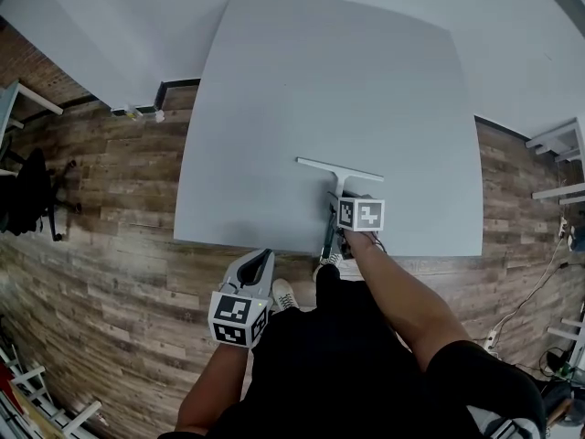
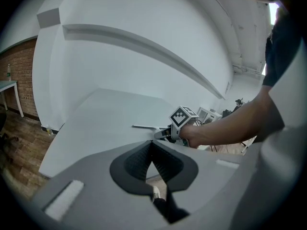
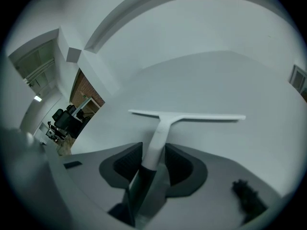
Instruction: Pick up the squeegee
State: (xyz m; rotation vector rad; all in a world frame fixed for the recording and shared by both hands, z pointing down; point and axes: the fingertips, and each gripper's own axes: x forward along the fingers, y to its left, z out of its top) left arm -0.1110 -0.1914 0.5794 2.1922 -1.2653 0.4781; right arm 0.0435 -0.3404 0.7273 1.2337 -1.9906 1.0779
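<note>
Counting from the biggest down, I see one white table (image 1: 274,108), two grippers and one squeegee (image 1: 340,168).

My left gripper (image 2: 152,145) hangs off the table's near edge, over the floor, with its jaws together at the tips and nothing between them. My right gripper (image 3: 153,150) is down at the table, tilted steeply. Its jaws are apart with the squeegee's handle lying between them, and I cannot see the pads pressing on it.

The squeegee is T-shaped: a long, thin white blade across the top and a white handle that turns dark grey at the near end. It lies flat on the table, close to the front edge and right of the middle. The blade is on the far side and the handle points back toward me.

The tabletop is plain, matt and pale grey-white, with only the squeegee on it. Around it runs a wood-plank floor (image 1: 110,245). White walls (image 1: 110,26) stand behind the table, with a patch of brick wall (image 2: 19,75) to the left. One black office chair (image 1: 32,195) sits at the far left.
</note>
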